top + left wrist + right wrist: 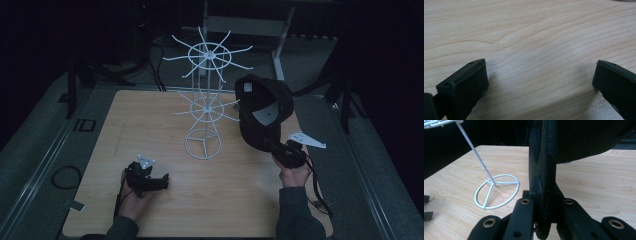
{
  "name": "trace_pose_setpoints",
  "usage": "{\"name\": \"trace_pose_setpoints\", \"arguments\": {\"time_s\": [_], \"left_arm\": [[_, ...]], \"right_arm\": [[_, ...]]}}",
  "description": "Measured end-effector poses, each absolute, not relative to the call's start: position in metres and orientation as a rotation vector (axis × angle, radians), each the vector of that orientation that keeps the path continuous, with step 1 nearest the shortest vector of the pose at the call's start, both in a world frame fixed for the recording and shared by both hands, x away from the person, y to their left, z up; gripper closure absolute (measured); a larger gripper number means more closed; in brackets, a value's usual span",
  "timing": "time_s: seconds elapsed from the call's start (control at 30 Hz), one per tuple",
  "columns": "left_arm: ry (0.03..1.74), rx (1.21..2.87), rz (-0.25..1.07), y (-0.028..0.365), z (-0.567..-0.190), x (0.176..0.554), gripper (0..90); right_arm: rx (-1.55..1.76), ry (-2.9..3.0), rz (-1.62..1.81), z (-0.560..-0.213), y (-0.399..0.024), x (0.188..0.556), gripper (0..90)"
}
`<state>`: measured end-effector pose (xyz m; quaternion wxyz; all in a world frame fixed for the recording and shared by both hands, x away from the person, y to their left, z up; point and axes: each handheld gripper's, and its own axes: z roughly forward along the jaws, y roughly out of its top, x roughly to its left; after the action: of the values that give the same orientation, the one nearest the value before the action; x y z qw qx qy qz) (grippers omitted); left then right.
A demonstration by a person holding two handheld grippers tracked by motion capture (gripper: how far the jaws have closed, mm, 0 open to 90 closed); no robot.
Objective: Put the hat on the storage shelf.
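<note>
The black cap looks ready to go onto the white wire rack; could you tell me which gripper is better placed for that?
Right: the right gripper holds the black cap beside the white wire rack.

A: Where does the high view sit?

B: Above the near edge of the surface, facing forward and down, well back, with the rack mid-frame.

A: And the left gripper view?

B: Very close to the surface, angled down at bare wood.

A: The right one?

B: Low, near the rack, looking along the wood; it shares the rack's base with the high view.
</note>
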<state>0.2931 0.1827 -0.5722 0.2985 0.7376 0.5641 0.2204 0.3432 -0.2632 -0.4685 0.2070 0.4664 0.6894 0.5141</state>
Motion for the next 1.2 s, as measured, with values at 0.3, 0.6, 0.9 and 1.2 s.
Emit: {"name": "trace_pose_setpoints", "arguments": {"time_s": [0.3, 0.6, 0.9, 1.2], "left_arm": [[1.499, 1.958, 0.586, 0.183, -0.572, 0.293, 0.1], [1.499, 1.957, 0.586, 0.183, -0.572, 0.293, 0.1], [1.499, 1.957, 0.586, 0.183, -0.572, 0.293, 0.1], [1.499, 1.958, 0.585, 0.183, -0.572, 0.293, 0.1]], "right_arm": [[1.284, 1.915, 1.432, -0.463, -0.263, 0.343, 86.7], [1.27, 1.904, 1.439, -0.457, -0.262, 0.343, 86.7], [1.262, 1.893, 1.442, -0.452, -0.262, 0.341, 86.6], [1.235, 1.884, 1.437, -0.446, -0.259, 0.34, 86.6]]}}
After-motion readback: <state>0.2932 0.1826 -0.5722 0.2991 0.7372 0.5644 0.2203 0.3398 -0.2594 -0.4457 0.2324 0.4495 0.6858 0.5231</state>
